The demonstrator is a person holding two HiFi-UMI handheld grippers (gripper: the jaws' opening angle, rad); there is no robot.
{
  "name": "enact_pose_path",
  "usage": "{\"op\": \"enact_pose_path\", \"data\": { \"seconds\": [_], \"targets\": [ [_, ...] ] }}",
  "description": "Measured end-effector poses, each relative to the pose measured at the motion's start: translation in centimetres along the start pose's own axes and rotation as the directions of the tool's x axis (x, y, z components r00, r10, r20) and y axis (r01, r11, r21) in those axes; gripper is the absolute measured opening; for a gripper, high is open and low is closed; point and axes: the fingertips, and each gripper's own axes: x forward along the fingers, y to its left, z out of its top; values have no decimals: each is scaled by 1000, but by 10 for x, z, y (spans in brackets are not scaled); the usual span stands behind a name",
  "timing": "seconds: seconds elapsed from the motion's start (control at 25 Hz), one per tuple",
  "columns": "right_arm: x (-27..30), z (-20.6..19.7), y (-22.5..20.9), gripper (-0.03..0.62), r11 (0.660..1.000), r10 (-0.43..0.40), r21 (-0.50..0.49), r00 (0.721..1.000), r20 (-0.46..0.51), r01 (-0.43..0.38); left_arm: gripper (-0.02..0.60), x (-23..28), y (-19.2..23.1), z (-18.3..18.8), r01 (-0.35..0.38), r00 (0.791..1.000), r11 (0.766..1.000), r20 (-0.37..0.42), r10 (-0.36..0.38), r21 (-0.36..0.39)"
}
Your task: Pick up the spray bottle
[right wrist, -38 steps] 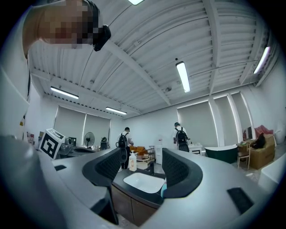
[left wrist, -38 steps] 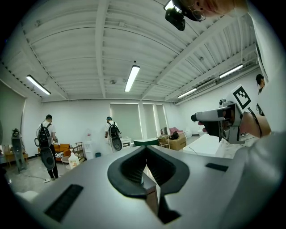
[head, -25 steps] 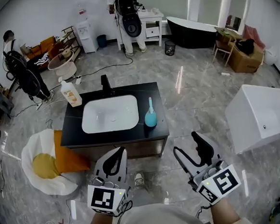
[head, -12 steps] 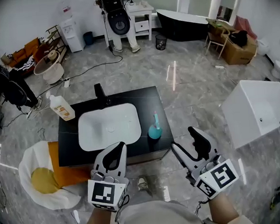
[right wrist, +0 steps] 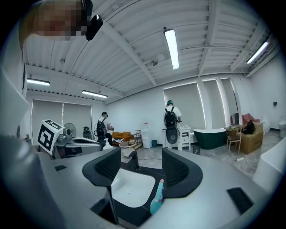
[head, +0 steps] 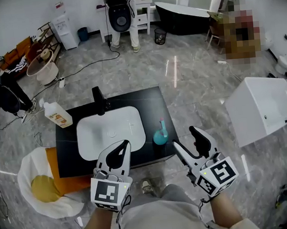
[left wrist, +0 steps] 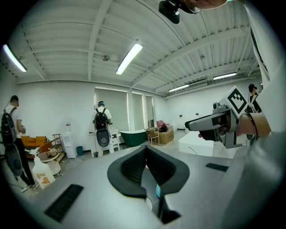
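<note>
The spray bottle (head: 159,134), teal with a pink and teal nozzle, stands upright on the black vanity counter (head: 155,105), right of the white sink (head: 110,132). My right gripper (head: 187,141) hangs open just off the counter's front right corner, a short way from the bottle and apart from it. In the right gripper view the bottle (right wrist: 156,202) shows low between the open jaws of the right gripper (right wrist: 140,164). My left gripper (head: 121,149) is shut and empty at the counter's front edge. In the left gripper view, the left gripper (left wrist: 145,151) has its jaws pressed together.
A black faucet (head: 99,101) stands behind the sink, and a white detergent bottle (head: 57,116) sits at the counter's far left corner. An egg-shaped cushion (head: 43,186) lies on the floor to the left. A white tub (head: 264,109) stands to the right. A person (head: 121,14) stands far back.
The counter has drawn nearer to both grippers over the last second. My right gripper now sits closer to the spray bottle. Neither gripper has changed its opening.
</note>
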Motion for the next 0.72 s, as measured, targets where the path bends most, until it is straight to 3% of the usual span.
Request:
{"op": "enact_pose_path", "data": {
  "seconds": [0.4, 0.72],
  "targets": [
    [22, -15, -26, 296, 998, 56, 18, 997, -43, -56, 20, 27, -12, -13, 3, 996, 1000, -88, -5, -27],
    [53, -68, -42, 302, 997, 55, 62, 990, -130, -47, 20, 49, -9, -42, -35, 987, 999, -157, 30, -27]
  ]
}}
